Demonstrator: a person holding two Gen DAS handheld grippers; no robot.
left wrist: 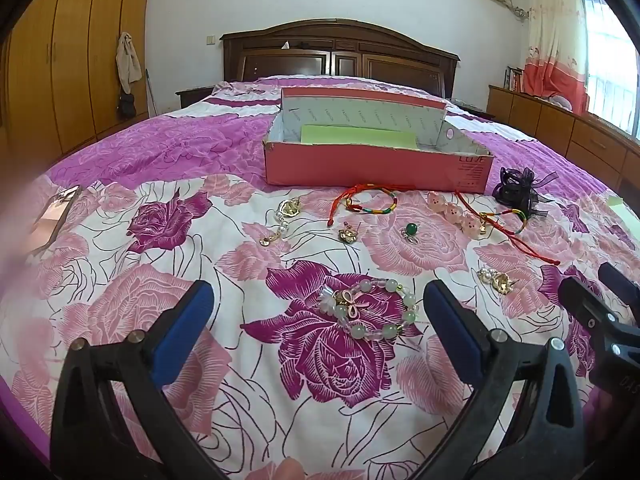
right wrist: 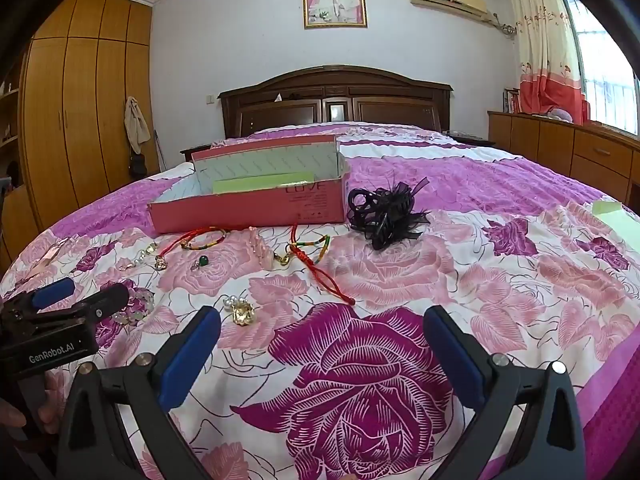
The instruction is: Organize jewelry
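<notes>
Nothing sorted yet by the look of it: the floral pink-and-purple bedspread (left wrist: 168, 168) carries all the pieces loose, and the open pink cardboard shoebox (left wrist: 372, 168) behind them holds only a pale green paper sheet (left wrist: 356, 136). Just right of the box is a black ribbon hair claw (right wrist: 384, 212); in front of it are two red-and-multicolour braided cord bracelets (left wrist: 372, 200), a row of small pink pig charms (left wrist: 452, 212), gold-and-pearl earrings (left wrist: 280, 220), and a green-stone ring (left wrist: 412, 232). Left gripper (left wrist: 316, 320) is at full spread and empty, with the pale green bead bracelet with pink bow charm (left wrist: 368, 308) on the cover between its blue-padded fingers, untouched. Right gripper (right wrist: 320, 344) is also wide open and empty, over bare print, with a gold-and-pearl earring (right wrist: 240, 310) just off its left finger. My read: this is the start of the first pick. Next move: lower the left fingers around the bead bracelet, close on the strand, carry it to the box. Beads are slick and the cover is soft, so I'd expect a shallow pinch to slip. Readable text: "LOVE" on the box's front, partly faded, fine print below it illegible; "GenRobot.AI" on the left gripper's body in the right view.
</notes>
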